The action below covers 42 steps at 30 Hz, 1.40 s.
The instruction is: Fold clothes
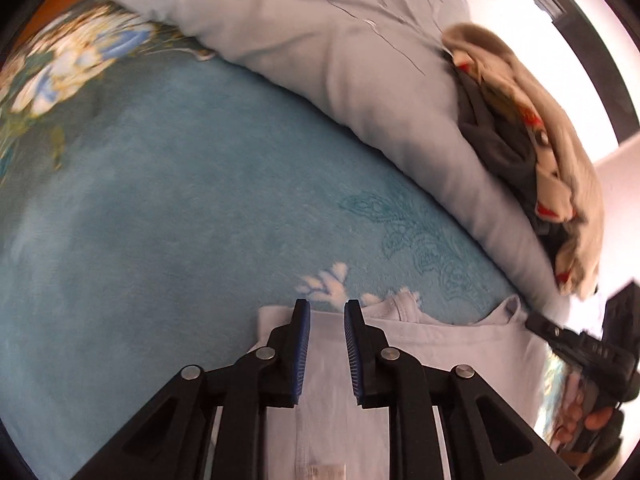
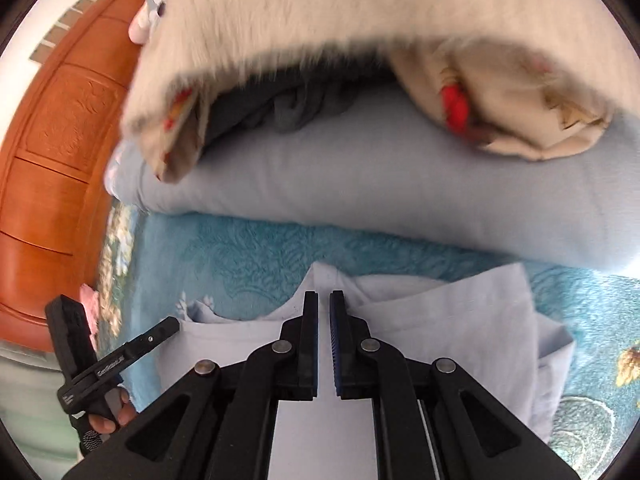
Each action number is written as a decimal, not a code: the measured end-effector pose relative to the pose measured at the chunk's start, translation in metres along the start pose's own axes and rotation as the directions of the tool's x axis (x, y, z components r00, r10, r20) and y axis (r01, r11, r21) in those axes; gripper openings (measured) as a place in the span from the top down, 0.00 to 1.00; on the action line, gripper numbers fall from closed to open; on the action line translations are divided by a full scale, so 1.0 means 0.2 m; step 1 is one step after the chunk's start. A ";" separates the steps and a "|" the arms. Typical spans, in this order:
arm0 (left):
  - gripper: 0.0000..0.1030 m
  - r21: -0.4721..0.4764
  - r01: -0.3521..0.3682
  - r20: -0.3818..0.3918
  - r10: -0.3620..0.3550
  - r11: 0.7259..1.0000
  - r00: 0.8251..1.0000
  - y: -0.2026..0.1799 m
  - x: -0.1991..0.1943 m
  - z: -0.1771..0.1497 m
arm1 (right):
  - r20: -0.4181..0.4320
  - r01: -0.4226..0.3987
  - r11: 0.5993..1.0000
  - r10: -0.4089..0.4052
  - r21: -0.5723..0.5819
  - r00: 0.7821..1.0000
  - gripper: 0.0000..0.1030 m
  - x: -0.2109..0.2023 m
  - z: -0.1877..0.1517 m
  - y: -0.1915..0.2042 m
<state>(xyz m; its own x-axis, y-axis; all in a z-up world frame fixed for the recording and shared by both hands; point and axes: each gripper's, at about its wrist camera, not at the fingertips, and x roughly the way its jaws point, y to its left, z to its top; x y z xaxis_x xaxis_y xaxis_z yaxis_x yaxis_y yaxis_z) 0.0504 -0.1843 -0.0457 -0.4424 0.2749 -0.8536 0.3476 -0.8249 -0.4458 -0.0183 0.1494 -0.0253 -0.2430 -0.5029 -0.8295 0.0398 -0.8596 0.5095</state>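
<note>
A pale lilac T-shirt [image 1: 440, 344] lies flat on the teal blanket [image 1: 200, 200], its neckline toward the far side. My left gripper [image 1: 327, 304] hovers over the shirt's left part with a clear gap between its blue pads and no cloth between them. In the right wrist view the same shirt [image 2: 460, 320] has a folded flap on its right side. My right gripper [image 2: 324, 296] sits over the collar area with its pads almost together; I see no fabric pinched in them. The left gripper [image 2: 120, 356] shows at the lower left, held by a hand [image 2: 108, 420].
A pale blue quilt [image 1: 320, 60] is bunched along the far side of the bed. On it lies a cream fluffy blanket [image 2: 320, 20] with red prints over a dark grey garment [image 2: 288, 112]. A wooden headboard [image 2: 60, 140] stands at the left.
</note>
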 end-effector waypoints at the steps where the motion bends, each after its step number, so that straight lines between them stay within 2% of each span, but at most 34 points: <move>1: 0.80 -0.006 0.002 0.005 -0.002 1.000 1.000 0.01 -0.03 -0.02 | 0.017 -0.008 1.000 0.008 0.007 1.000 0.94 -0.04 -0.01 -0.02; 4: 0.74 0.019 -0.014 0.015 0.014 1.000 1.000 0.00 -0.14 -0.12 | 0.078 -0.036 0.998 0.033 0.049 0.996 0.92 -0.19 -0.07 -0.12; 6: 0.68 0.048 -0.010 0.010 0.010 0.999 1.000 -0.01 -0.23 -0.20 | 0.095 -0.019 0.997 0.011 0.080 0.995 0.84 -0.29 -0.14 -0.23; 8: 0.64 0.077 0.041 -0.038 -0.038 0.996 0.999 -0.06 -0.27 -0.30 | 0.090 -0.013 0.993 0.003 0.114 0.996 0.72 -0.38 -0.23 -0.35; 9: 0.64 0.092 0.070 -0.068 -0.064 0.993 0.996 -0.09 -0.27 -0.35 | 0.083 -0.020 0.991 0.009 0.135 0.997 0.70 -0.41 -0.29 -0.41; 11: 0.64 0.142 0.126 -0.140 -0.106 0.982 0.984 -0.18 -0.26 -0.46 | 0.069 -0.041 0.981 0.028 0.191 0.997 0.67 -0.47 -0.42 -0.52; 15: 0.64 0.229 0.165 -0.257 -0.104 0.960 0.961 -0.39 -0.18 -0.65 | 0.071 -0.107 0.932 0.088 0.347 0.994 0.66 -0.55 -0.68 -0.69; 18: 0.64 0.229 0.171 -0.337 -0.087 0.958 0.937 -0.48 -0.10 -0.74 | 0.078 -0.137 0.887 0.114 0.441 0.990 0.65 -0.57 -0.86 -0.74; 21: 0.64 0.214 0.216 -0.375 -0.124 0.953 0.919 -0.53 -0.10 -0.82 | 0.076 -0.153 0.853 0.132 0.499 0.988 0.64 -0.59 -0.99 -0.74; 22: 0.64 0.206 0.211 -0.383 -0.120 0.955 0.916 -0.54 -0.08 -0.83 | 0.078 -0.162 0.842 0.142 0.515 0.987 0.64 -0.59 -1.02 -0.74; 27: 0.64 0.161 0.196 -0.417 -0.114 0.967 0.902 -0.52 -0.01 -0.89 | 0.104 -0.191 0.814 0.160 0.549 0.982 0.64 -0.50 -1.05 -0.67; 33: 0.64 0.033 0.242 -0.442 -0.203 0.970 0.874 -0.42 -0.01 -0.90 | 0.187 -0.227 0.777 0.143 0.587 0.972 0.64 -0.46 -1.06 -0.66; 34: 0.64 0.020 0.248 -0.444 -0.214 0.968 0.870 -0.41 0.00 -0.91 | 0.202 -0.238 0.770 0.144 0.592 0.969 0.61 -0.46 -1.07 -0.67; 37: 0.64 -0.005 0.260 -0.455 -0.234 0.966 0.859 -0.40 0.01 -0.92 | 0.220 -0.244 0.767 0.136 0.593 0.966 0.62 -0.45 -1.05 -0.65; 39: 0.64 -0.013 0.260 -0.465 -0.237 0.965 0.853 -0.40 0.02 -0.92 | 0.221 -0.236 0.769 0.126 0.595 0.967 0.73 -0.45 -1.04 -0.64; 40: 0.64 -0.015 0.261 -0.466 -0.238 0.965 0.852 -0.40 0.02 -0.92 | 0.221 -0.236 0.761 0.124 0.604 0.967 0.83 -0.45 -1.04 -0.64; 42: 0.64 -0.024 0.269 -0.465 -0.249 0.963 0.850 -0.40 0.03 -0.92 | 0.231 -0.247 0.744 0.127 0.621 0.965 0.88 -0.45 -1.02 -0.64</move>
<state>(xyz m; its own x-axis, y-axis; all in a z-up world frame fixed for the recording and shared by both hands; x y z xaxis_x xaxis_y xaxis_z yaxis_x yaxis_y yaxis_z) 0.1722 -0.0258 -0.0658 -0.0777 0.6685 -0.7396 0.2357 -0.7085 -0.6652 0.1968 0.2851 -0.0630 -0.4535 -0.5733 -0.6824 -0.5118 -0.4593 0.7260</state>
